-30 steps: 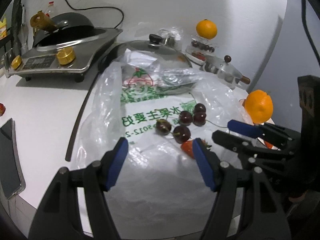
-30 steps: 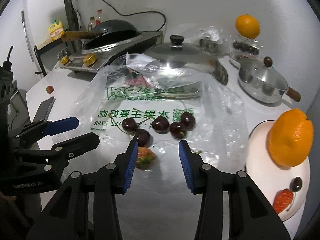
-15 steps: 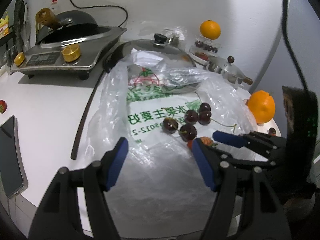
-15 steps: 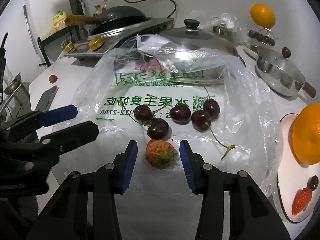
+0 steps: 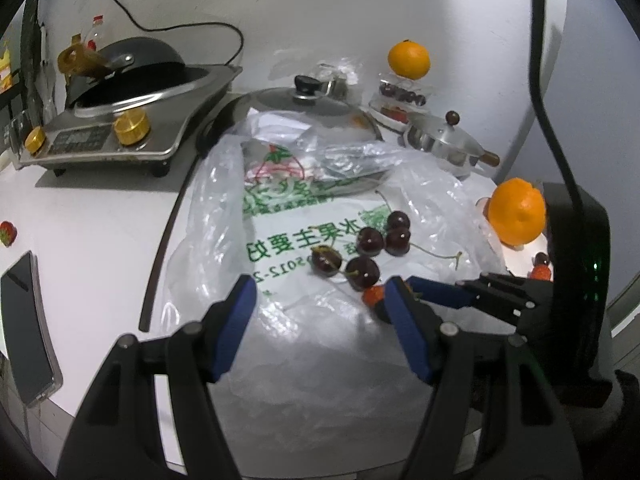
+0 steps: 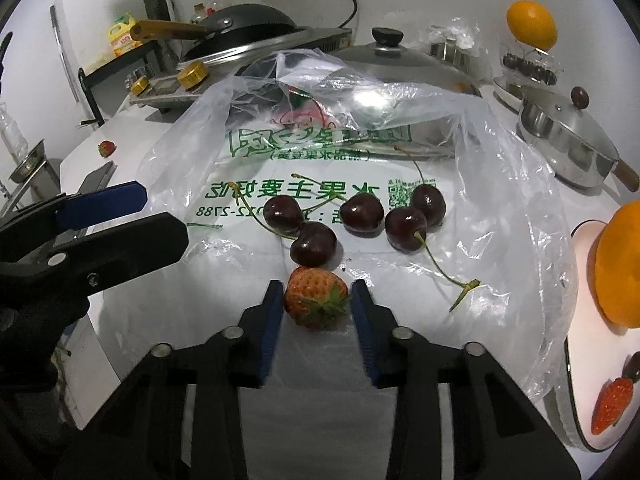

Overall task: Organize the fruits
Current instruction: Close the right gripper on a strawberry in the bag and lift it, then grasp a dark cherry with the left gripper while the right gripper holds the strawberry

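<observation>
A strawberry (image 6: 314, 298) lies on a clear plastic bag (image 6: 320, 380) just in front of several dark cherries (image 6: 360, 214). My right gripper (image 6: 317, 286) is closing on this strawberry, and its blue pads touch both sides of it. At the right, a white plate (image 6: 586, 360) carries an orange (image 6: 620, 264), another strawberry (image 6: 612, 404) and a cherry. My left gripper (image 5: 320, 286) hovers open over the bag (image 5: 320, 360) with nothing between its fingers. In the left wrist view the gripped strawberry (image 5: 372, 295) peeks out beside the cherries (image 5: 368, 240).
A glass pan lid (image 6: 400, 60), an induction cooker with a wok (image 6: 240, 24) and a small steel pot (image 6: 568, 132) stand behind the bag. Stacked fruit dishes topped by an orange (image 5: 409, 59) sit at the back. A phone (image 5: 24, 328) and a stray strawberry (image 5: 8, 232) lie at the left.
My right gripper moved forward and down until the strawberry sat between its fingers, then narrowed onto it. The left gripper stayed open and nearly still.
</observation>
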`<state>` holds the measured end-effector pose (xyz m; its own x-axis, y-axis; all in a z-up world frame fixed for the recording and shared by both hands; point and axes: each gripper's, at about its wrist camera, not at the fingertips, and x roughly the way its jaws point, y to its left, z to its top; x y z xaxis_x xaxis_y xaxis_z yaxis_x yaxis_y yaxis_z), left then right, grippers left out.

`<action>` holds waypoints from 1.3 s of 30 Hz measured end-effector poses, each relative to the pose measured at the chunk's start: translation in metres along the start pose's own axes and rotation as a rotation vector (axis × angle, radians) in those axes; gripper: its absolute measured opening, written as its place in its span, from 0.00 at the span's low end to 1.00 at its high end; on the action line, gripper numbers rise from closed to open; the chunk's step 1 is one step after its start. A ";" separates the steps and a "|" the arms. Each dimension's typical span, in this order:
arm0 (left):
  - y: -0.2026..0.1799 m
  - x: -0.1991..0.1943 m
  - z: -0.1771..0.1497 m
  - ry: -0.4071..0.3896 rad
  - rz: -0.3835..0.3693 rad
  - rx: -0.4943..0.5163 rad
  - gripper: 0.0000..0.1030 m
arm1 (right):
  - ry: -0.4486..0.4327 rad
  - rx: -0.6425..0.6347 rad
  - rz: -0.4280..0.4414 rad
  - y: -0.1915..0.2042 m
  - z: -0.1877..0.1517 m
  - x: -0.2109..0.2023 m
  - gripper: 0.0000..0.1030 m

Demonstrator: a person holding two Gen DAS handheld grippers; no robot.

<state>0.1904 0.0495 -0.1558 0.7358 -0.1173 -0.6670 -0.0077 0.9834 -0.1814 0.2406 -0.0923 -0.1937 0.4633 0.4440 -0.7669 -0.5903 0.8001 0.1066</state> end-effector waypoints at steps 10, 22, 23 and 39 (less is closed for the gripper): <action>-0.017 -0.003 0.015 -0.026 0.003 0.049 0.66 | -0.088 0.013 -0.011 -0.017 0.009 -0.035 0.34; -0.053 0.001 0.033 -0.068 -0.035 0.140 0.66 | -0.196 0.056 -0.077 -0.051 0.015 -0.086 0.34; -0.056 0.003 0.034 -0.072 -0.045 0.154 0.66 | -0.201 0.059 -0.080 -0.054 0.014 -0.089 0.33; -0.071 0.064 0.017 0.003 -0.010 0.349 0.61 | -0.184 0.127 -0.077 -0.078 0.004 -0.076 0.34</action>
<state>0.2495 -0.0253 -0.1727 0.7325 -0.1270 -0.6689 0.2320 0.9702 0.0698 0.2542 -0.1865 -0.1412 0.6235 0.4365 -0.6487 -0.4662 0.8736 0.1397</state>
